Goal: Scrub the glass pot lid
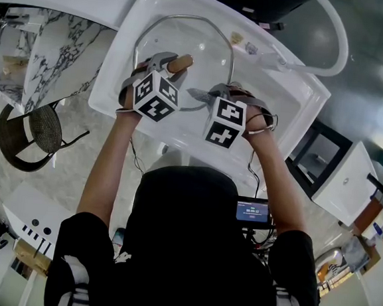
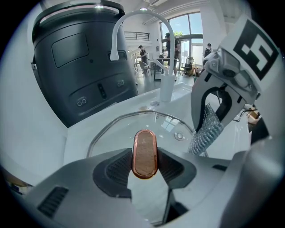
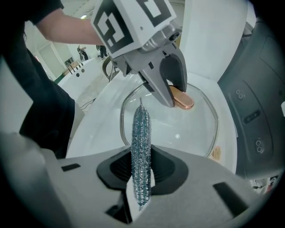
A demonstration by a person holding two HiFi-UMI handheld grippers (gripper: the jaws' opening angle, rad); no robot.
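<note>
The glass pot lid (image 1: 187,45) with a metal rim lies in the white sink (image 1: 296,101). Its copper-edged wooden handle (image 2: 144,153) is clamped between the pads of my left gripper (image 2: 144,165), which is shut on it. The same handle (image 3: 182,99) and the left gripper's jaws show in the right gripper view. My right gripper (image 3: 140,171) is shut on a silvery metal scrubbing cloth (image 3: 141,147), which hangs over the lid's glass (image 3: 178,129) near its rim. In the left gripper view the cloth (image 2: 205,131) dangles at the right, above the lid (image 2: 133,129).
A curved white tap (image 2: 138,26) rises at the sink's back, with a dark appliance (image 2: 80,62) behind it. A marble-patterned counter (image 1: 51,43) and a round chair (image 1: 30,135) lie to the left. A small sticker (image 3: 215,153) sits by the lid's rim.
</note>
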